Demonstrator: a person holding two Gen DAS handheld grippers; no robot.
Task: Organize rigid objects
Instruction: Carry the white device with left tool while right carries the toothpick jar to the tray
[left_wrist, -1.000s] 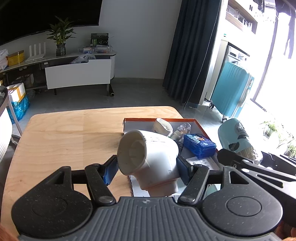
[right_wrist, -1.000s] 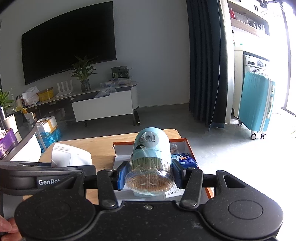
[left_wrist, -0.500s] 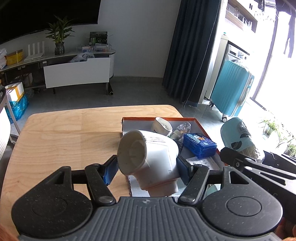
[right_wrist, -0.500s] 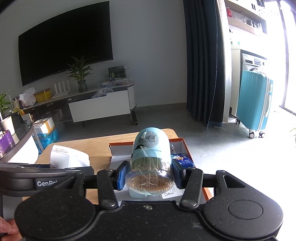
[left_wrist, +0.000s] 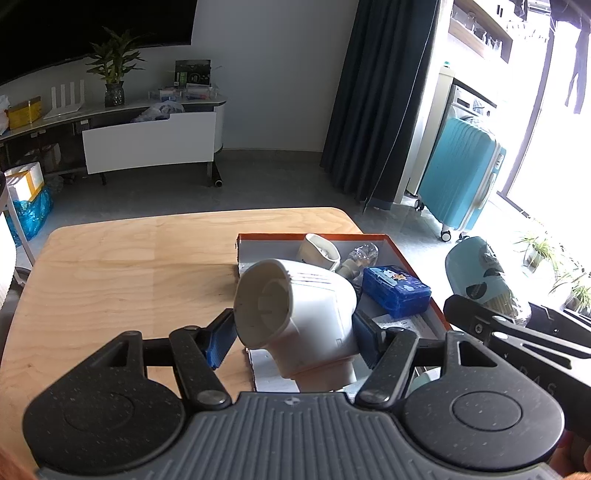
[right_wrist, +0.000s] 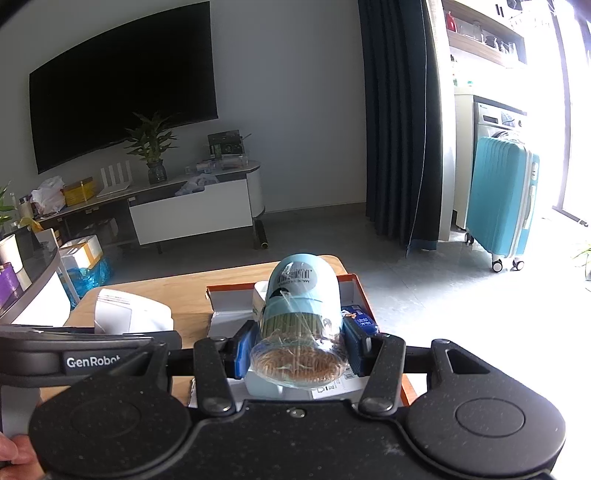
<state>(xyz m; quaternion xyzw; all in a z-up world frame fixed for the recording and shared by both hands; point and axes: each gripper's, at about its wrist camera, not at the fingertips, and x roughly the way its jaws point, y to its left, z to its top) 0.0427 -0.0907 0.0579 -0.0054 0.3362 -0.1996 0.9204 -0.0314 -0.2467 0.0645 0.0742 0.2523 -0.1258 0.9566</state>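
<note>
The left gripper (left_wrist: 293, 334) is clamped on a white hair dryer (left_wrist: 299, 314), its blue pads pressing the barrel from both sides, and holds it in the air above the near left corner of an orange-rimmed shallow box (left_wrist: 400, 254). The box sits by the right edge of the wooden table (left_wrist: 122, 273). The right gripper (right_wrist: 295, 349) is clamped on a light-blue toothpick jar (right_wrist: 301, 317) wrapped in clear film, held over the same box.

Inside the box lie a blue plastic case (left_wrist: 395, 291), a white cup-shaped piece (left_wrist: 319, 251), a crumpled clear wrapper (left_wrist: 364, 254) and some printed paper (left_wrist: 397, 323).

Both loads head for one small box, so the two grippers could knock together above it. The dryer's barrel is rounded and smooth, and the pads grip it off its centre; it may swivel or slip as it is lowered. It is bulky against the free floor left in the box and could land on the blue case or tip over the rim. The jar's film looks slick, which may let it slide between the pads.

The dryer's handle is cut off behind the gripper body, and the near end of the box is hidden in both views. What the white cup-shaped piece is cannot be told for certain.
</note>
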